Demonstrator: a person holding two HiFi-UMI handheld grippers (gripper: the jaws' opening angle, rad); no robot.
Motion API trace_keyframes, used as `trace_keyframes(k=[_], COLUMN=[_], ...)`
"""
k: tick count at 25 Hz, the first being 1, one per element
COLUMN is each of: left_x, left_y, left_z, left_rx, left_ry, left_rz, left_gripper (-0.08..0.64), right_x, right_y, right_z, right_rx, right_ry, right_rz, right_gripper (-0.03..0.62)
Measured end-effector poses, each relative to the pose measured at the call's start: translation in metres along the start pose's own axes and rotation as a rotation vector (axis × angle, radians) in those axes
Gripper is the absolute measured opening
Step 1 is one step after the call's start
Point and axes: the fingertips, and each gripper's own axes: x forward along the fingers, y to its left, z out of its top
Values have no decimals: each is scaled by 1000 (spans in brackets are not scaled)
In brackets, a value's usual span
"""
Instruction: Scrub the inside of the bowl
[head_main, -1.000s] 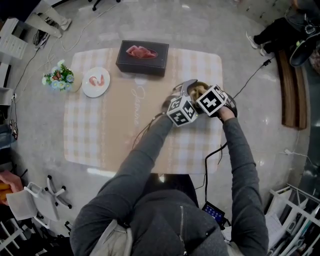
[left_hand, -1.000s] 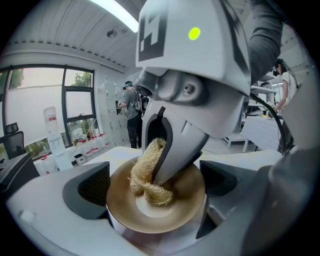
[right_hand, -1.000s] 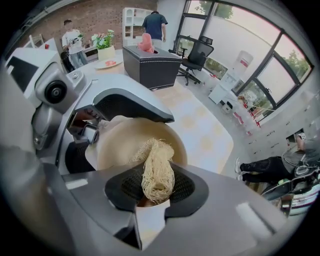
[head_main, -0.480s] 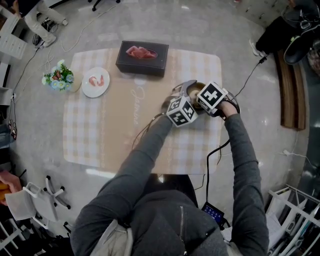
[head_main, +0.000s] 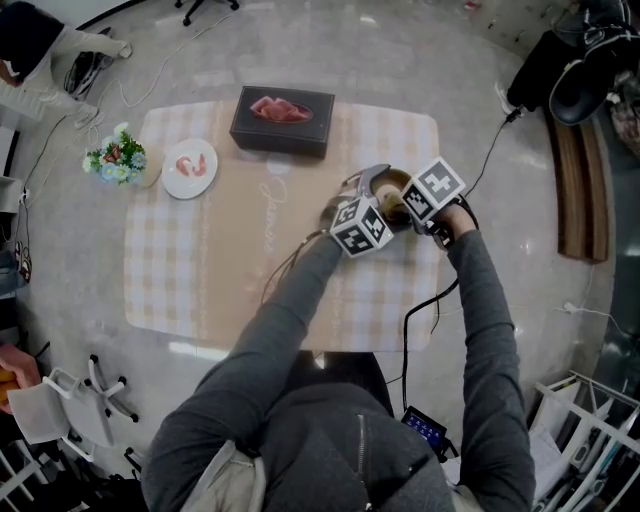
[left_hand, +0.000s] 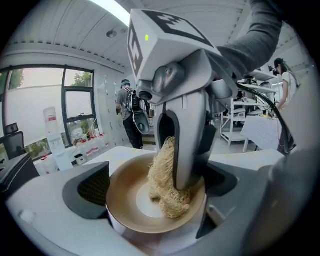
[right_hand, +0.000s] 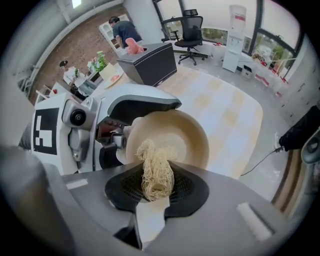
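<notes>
Table's (head_main: 200, 280) near-left part seems open; black box (head_main: 282, 120), plate (head_main: 190, 166) and flowers (head_main: 118, 153) line the far side.

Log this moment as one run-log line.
phase: scrub bowl inside | left gripper: shut on bowl | right gripper: shut on fibrous scrubber | contact: scrubber pressed against bowl's inner surface

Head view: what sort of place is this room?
Probably an office or lab, staged for dining: a swivel chair and water dispenser by big windows, cables on the floor, a checked tablecloth.
</notes>
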Motion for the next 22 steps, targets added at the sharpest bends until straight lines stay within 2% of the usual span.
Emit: trace_keyframes(k=[5, 10, 13, 17, 22], left_x=[0, 0, 1, -2, -3], left_y=[-1, -1, -3, -5, -2], left_z=[1, 0, 1, 1, 0], left_rx=[2, 1, 27, 64, 40], left_ry=[0, 2, 2, -9, -26], left_rz=[0, -1, 12, 17, 0], left_gripper=[557, 557, 560, 560, 565], right_x=[-3, -8, -11, -13, -17], right_y=[3, 5, 5, 1, -6], right_z=[0, 6, 6, 6, 7], right_rx=[55, 138, 189, 236, 295], right_ry=[-56, -205, -280, -343, -408], right_rz=[58, 118, 144, 139, 129], right_gripper=[87, 87, 87, 87, 87])
